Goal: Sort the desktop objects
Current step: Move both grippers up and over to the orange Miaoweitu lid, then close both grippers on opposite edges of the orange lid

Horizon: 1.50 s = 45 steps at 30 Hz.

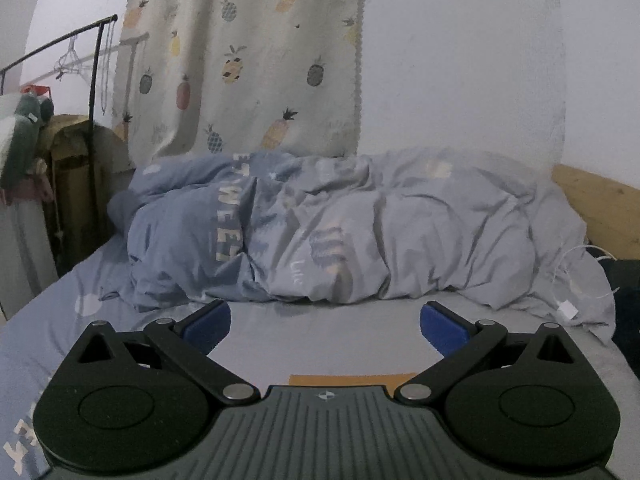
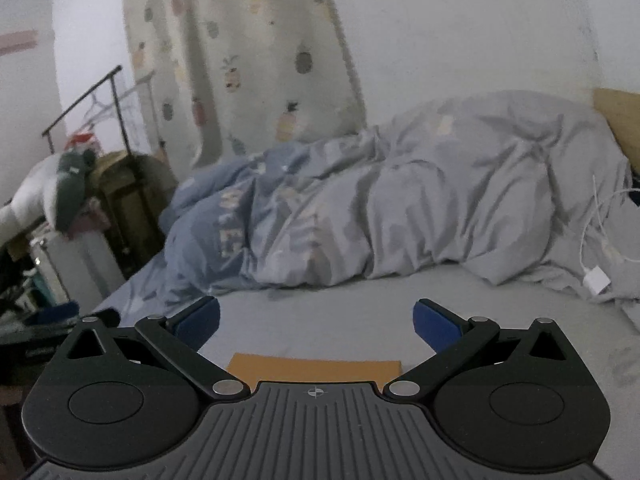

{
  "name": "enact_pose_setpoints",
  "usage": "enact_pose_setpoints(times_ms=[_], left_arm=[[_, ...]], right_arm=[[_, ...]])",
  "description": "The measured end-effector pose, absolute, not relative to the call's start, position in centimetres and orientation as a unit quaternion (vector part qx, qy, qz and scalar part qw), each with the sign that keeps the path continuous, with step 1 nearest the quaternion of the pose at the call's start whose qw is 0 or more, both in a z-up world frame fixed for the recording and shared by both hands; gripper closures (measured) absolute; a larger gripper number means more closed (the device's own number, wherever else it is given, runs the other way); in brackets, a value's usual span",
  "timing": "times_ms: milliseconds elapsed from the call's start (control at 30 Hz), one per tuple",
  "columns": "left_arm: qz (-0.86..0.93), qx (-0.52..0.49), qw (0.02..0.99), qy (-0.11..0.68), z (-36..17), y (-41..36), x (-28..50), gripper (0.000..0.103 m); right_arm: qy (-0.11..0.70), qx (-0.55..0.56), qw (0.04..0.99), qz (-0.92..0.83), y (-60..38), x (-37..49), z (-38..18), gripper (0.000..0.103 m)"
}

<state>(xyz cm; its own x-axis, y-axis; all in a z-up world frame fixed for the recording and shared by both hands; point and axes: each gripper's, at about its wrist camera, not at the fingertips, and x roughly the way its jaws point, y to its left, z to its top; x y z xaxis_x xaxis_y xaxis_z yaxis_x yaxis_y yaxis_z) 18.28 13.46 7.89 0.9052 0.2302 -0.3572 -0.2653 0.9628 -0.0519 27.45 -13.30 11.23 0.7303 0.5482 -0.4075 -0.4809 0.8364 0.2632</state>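
Observation:
My left gripper [image 1: 325, 326] is open, its blue pads [image 1: 208, 326] spread wide with nothing between them, held above a bed. Just below it a strip of a flat orange-brown surface [image 1: 352, 380] shows past the gripper body. My right gripper [image 2: 316, 322] is open too, its blue pads [image 2: 434, 328] wide apart and empty. The same kind of orange-brown surface [image 2: 316, 368] lies under it, mostly hidden by the gripper body. No small desktop objects are visible in either view.
A crumpled grey-blue duvet [image 1: 340, 232] lies across the bed [image 1: 320, 344] ahead. A white charger and cable [image 2: 596, 276] rest at the right. A pineapple-print curtain [image 1: 240, 60] hangs behind. A clothes rack [image 1: 94, 80] and cluttered shelves [image 2: 60, 220] stand at the left.

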Motion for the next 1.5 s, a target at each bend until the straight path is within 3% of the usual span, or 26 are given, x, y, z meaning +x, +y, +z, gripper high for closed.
enact_pose_setpoints(times_ms=[333, 700, 1000, 1500], left_arm=[[0.137, -0.055, 0.972, 0.180, 6.3, 15.4, 20.7, 0.000], [0.127, -0.080, 0.939, 0.310, -1.2, 16.6, 25.1, 0.000], [0.129, -0.089, 0.910, 0.385, -5.8, 18.1, 27.5, 0.000], [0.093, -0.126, 0.878, 0.453, -9.7, 19.7, 29.7, 0.000]], right_arm=[[0.231, 0.093, 0.932, 0.265, -13.2, 31.4, 10.4, 0.000], [0.380, 0.045, 0.886, 0.263, -10.3, 36.0, 0.6, 0.000], [0.454, 0.012, 0.849, 0.270, -7.7, 37.9, -5.6, 0.000], [0.553, 0.022, 0.795, 0.248, -6.3, 41.1, -12.1, 0.000]])
